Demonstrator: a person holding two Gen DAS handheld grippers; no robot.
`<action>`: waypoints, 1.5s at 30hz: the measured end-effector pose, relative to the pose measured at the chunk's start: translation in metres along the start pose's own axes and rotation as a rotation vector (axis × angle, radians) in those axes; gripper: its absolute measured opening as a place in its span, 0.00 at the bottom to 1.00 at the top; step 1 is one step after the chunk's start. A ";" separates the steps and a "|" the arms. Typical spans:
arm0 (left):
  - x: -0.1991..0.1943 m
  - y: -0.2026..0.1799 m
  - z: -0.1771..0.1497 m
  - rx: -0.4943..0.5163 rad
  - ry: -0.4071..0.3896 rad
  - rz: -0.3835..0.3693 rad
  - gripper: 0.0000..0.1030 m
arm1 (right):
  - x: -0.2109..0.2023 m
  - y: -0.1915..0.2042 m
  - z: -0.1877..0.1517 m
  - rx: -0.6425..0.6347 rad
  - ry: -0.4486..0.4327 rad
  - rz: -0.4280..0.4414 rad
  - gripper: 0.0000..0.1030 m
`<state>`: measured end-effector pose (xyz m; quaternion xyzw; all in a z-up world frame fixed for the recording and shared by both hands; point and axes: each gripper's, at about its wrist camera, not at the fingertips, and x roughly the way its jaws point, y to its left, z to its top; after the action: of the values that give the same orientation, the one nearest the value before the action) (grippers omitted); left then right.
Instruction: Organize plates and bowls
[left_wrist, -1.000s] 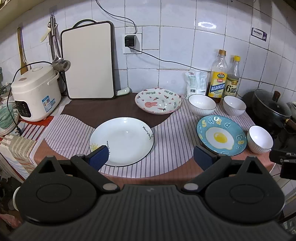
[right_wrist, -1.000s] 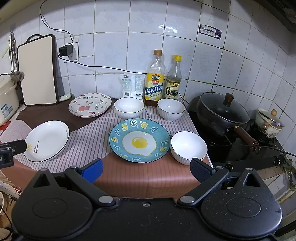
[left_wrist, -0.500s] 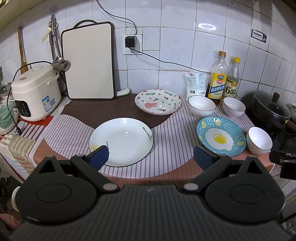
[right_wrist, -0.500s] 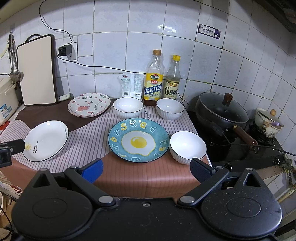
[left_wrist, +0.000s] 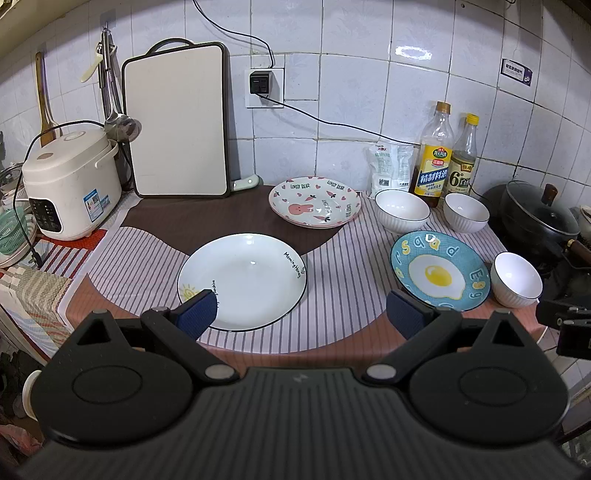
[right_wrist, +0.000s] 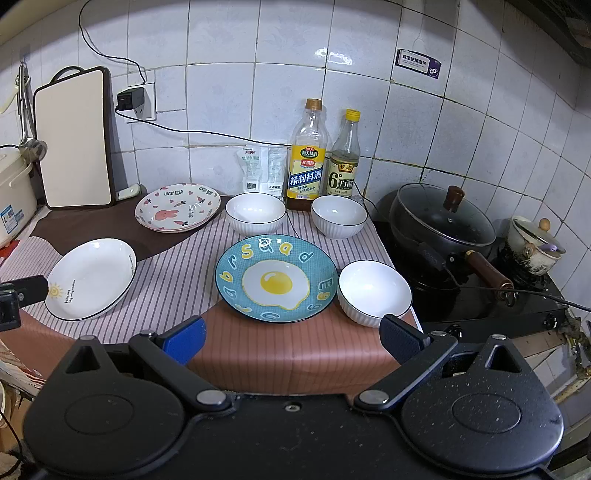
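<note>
A white plate (left_wrist: 242, 280) (right_wrist: 92, 277) lies at the counter's front left. A rabbit-print plate (left_wrist: 314, 201) (right_wrist: 177, 211) sits behind it. A blue fried-egg plate (left_wrist: 439, 275) (right_wrist: 276, 282) lies at the right. Three white bowls stand near it: two at the back (right_wrist: 255, 213) (right_wrist: 339, 215) and one at the front right (right_wrist: 373, 291) (left_wrist: 517, 278). My left gripper (left_wrist: 299, 317) is open and empty, held before the white plate's near rim. My right gripper (right_wrist: 293, 338) is open and empty, held before the egg plate.
A rice cooker (left_wrist: 70, 184) and a cutting board (left_wrist: 177, 122) stand at the back left. Two bottles (right_wrist: 308, 155) (right_wrist: 344, 155) stand against the tiled wall. A lidded black pot (right_wrist: 443, 218) sits on the stove at the right.
Both views have shifted only slightly; the grippers stay open and the dishes have not moved.
</note>
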<state>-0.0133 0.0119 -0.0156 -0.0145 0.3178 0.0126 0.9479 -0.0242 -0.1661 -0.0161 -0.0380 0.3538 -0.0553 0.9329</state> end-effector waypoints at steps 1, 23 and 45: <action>0.000 0.000 0.000 0.002 0.003 -0.002 0.96 | 0.000 0.000 0.000 0.000 0.000 0.000 0.99; 0.050 0.109 0.024 -0.071 0.003 0.105 0.96 | 0.024 0.074 0.005 -0.117 -0.211 0.378 0.99; 0.241 0.191 -0.013 -0.163 0.280 0.114 0.87 | 0.214 0.188 0.001 -0.044 0.053 0.570 0.80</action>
<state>0.1646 0.2062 -0.1749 -0.0747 0.4449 0.0899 0.8879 0.1498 -0.0072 -0.1761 0.0442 0.3756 0.2159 0.9002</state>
